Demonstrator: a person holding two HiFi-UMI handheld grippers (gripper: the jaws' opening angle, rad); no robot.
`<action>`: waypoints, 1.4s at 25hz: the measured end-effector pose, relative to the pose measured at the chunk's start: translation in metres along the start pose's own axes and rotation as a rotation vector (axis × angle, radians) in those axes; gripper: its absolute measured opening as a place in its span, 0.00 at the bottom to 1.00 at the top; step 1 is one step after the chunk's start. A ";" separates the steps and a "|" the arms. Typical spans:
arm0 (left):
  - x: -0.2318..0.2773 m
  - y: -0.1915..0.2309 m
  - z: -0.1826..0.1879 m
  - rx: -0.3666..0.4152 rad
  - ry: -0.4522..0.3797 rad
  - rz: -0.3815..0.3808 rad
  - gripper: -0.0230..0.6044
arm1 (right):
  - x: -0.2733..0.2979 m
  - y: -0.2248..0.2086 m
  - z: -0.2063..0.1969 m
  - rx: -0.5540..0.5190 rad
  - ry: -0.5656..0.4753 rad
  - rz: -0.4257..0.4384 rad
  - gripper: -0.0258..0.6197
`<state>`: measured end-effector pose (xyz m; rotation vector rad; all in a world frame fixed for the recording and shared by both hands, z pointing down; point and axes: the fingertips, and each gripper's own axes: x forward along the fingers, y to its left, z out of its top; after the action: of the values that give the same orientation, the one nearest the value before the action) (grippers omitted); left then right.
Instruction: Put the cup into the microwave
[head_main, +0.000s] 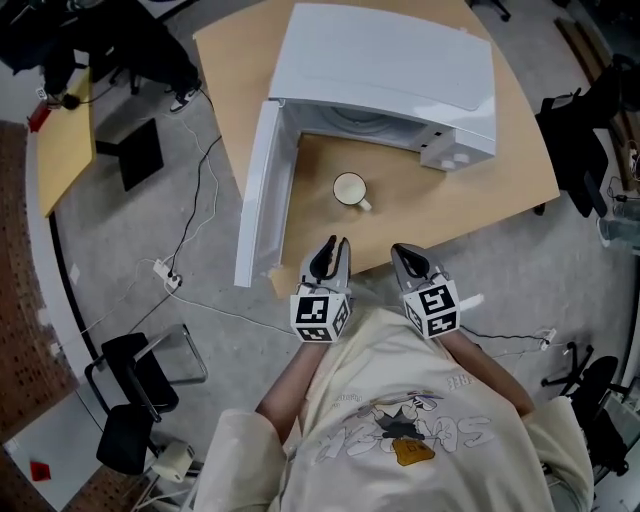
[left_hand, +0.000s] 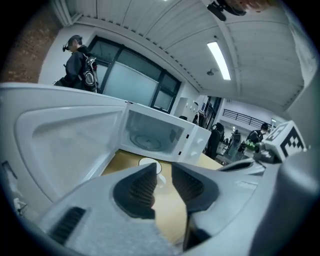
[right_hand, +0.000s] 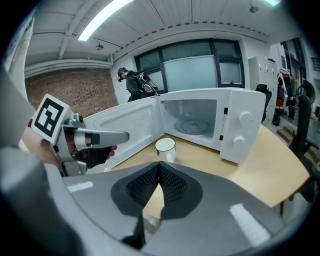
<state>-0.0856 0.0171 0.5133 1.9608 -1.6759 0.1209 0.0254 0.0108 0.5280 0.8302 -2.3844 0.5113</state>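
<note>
A white cup (head_main: 350, 189) stands on the wooden table (head_main: 490, 190), just in front of the white microwave (head_main: 390, 70). The microwave's door (head_main: 258, 195) hangs open to the left and its cavity is empty. Both grippers are at the table's near edge, short of the cup. My left gripper (head_main: 337, 243) has its jaws a narrow slit apart, with nothing between them. In its own view, the left gripper (left_hand: 164, 167) has the cup (left_hand: 148, 161) just past its tips. My right gripper (head_main: 400, 250) is shut and empty. In its view, the right gripper (right_hand: 159, 165) points at the cup (right_hand: 165, 146).
The open door stands close beside my left gripper. A person (right_hand: 136, 82) stands behind the microwave, at the window. Cables and a power strip (head_main: 165, 272) lie on the floor to the left, near black chairs (head_main: 130, 390).
</note>
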 end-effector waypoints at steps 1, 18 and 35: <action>0.007 0.005 -0.005 0.028 0.009 0.007 0.22 | 0.001 -0.001 0.001 -0.001 0.000 -0.003 0.05; 0.134 0.055 -0.068 0.346 0.120 -0.001 0.53 | -0.013 -0.027 -0.007 0.036 0.003 -0.154 0.05; 0.175 0.053 -0.059 0.348 0.050 0.010 0.64 | -0.026 -0.046 -0.015 0.080 0.032 -0.249 0.05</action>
<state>-0.0802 -0.1146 0.6528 2.1766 -1.7221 0.4902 0.0784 -0.0034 0.5314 1.1278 -2.2031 0.5164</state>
